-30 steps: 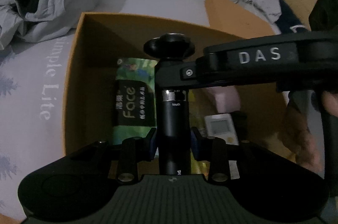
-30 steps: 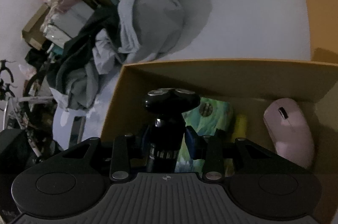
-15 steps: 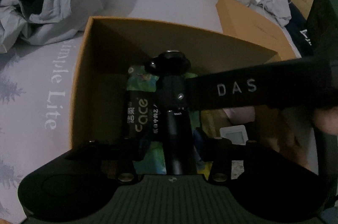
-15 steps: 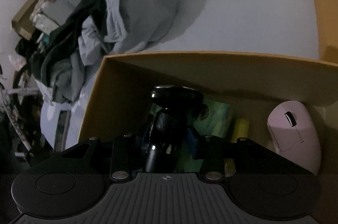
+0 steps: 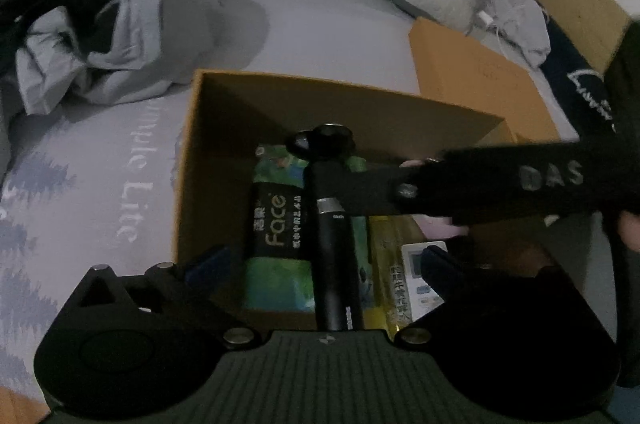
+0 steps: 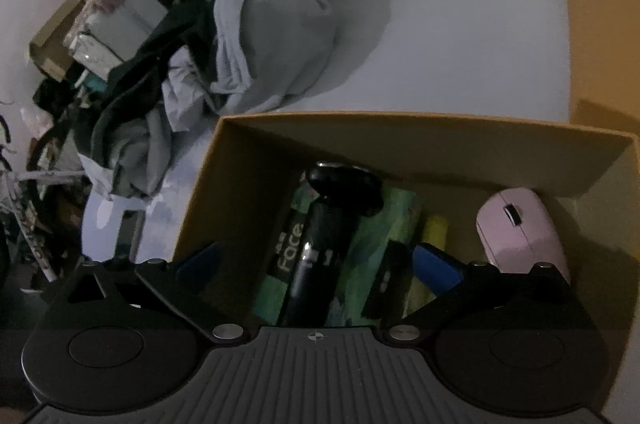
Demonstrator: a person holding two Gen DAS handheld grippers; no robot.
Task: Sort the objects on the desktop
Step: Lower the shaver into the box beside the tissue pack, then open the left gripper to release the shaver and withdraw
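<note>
A black electric shaver (image 5: 332, 224) lies in the open orange cardboard box (image 5: 188, 160), on top of a green "Face" tissue pack (image 5: 276, 220). It also shows in the right wrist view (image 6: 324, 244). My left gripper (image 5: 324, 260) is open, its blue-padded fingers spread on either side of the shaver. My right gripper (image 6: 320, 264) is open too, over the same shaver, and it crosses the left wrist view as a black bar (image 5: 500, 184).
The box (image 6: 400, 132) also holds a pink mouse (image 6: 520, 228), a yellow pack (image 5: 388, 264) and a white remote (image 5: 416, 272). The box lid (image 5: 476, 72) lies behind it on the bed. Crumpled grey clothes (image 6: 272, 36) are piled to the left.
Both grippers have opened and let go of the shaver, which came down from upright and now lies on the tissue pack in the box.
</note>
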